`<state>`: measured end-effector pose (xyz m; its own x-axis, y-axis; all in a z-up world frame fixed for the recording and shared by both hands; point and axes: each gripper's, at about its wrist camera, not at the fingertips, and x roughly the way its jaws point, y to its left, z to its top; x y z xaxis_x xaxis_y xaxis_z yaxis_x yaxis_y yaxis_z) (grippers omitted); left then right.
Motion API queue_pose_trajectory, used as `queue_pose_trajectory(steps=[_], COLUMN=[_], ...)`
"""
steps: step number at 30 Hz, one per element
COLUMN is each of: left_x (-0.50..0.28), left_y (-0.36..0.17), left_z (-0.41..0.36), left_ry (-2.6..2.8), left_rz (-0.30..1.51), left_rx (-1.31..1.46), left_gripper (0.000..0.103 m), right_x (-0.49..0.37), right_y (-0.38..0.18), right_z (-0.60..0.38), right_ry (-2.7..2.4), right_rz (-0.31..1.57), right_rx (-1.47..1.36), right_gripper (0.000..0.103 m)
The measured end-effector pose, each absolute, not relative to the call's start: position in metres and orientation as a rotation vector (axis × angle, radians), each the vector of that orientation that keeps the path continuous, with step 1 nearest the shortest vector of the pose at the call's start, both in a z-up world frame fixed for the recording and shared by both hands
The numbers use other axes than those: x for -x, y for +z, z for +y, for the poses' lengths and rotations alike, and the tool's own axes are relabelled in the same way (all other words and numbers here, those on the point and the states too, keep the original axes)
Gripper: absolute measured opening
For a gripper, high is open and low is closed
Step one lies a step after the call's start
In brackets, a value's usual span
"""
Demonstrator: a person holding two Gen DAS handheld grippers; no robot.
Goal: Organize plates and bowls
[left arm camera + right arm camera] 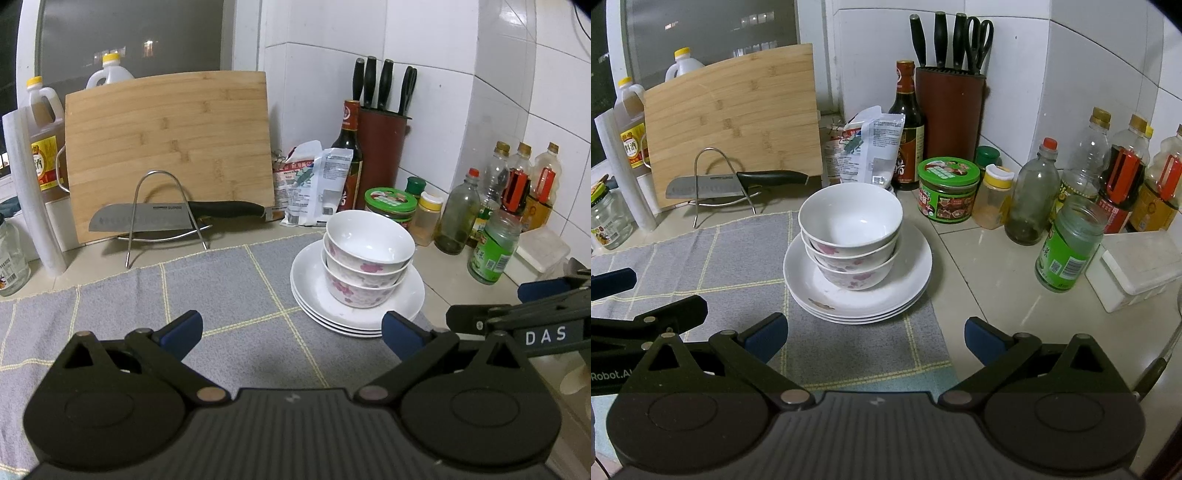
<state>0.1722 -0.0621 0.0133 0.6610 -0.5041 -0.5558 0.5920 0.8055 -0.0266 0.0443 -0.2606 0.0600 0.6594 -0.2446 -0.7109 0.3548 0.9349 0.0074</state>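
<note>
Blue-padded fingers of the left gripper (291,330) stand spread wide over the grey checked cloth (122,306), holding nothing and touching nothing; bare cloth lies between and ahead of them. Its right fingertip sits just in front of the rim of the plate stack, though whether it touches cannot be told. Further left and back, a kitchen knife (177,216) rests on a wire rack (162,218) before a bamboo cutting board (170,147) that leans at the wall, leaving an open stretch of cloth on that side.

To the right, three white plates (905,273) lie stacked at the cloth's right part, and three nested flowered bowls (849,240) stand upright on them, toward the stack's left.

Next comes the right gripper (875,339), its jaws equally far apart and empty, level and pointing forward, the plate stack just beyond its fingertips and roughly centred between them. The left gripper's finger shows beside it at the left edge of the right wrist view.

Right of the cloth the bare tiled counter (990,280) offers room, bounded behind by a green-labelled jar (1067,247), a row of bottles and a white plastic box (1137,269).
</note>
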Motion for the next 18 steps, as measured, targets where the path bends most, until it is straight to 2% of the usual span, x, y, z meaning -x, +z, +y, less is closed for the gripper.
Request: queue_pose_trajectory(steps=[18], left_x=[-0.1759], left_y=[0.0123], left_z=[-0.0666], left_ry=[-0.620], left_rz=[0.591], left_rx=[-0.159], left_gripper=[0.102], right_x=[-0.0473], right_y=[0.0607], right_z=[-0.2635], right_ry=[-0.356], right_rz=[0.787], right_rx=[-0.138], right_gripper=[0.103])
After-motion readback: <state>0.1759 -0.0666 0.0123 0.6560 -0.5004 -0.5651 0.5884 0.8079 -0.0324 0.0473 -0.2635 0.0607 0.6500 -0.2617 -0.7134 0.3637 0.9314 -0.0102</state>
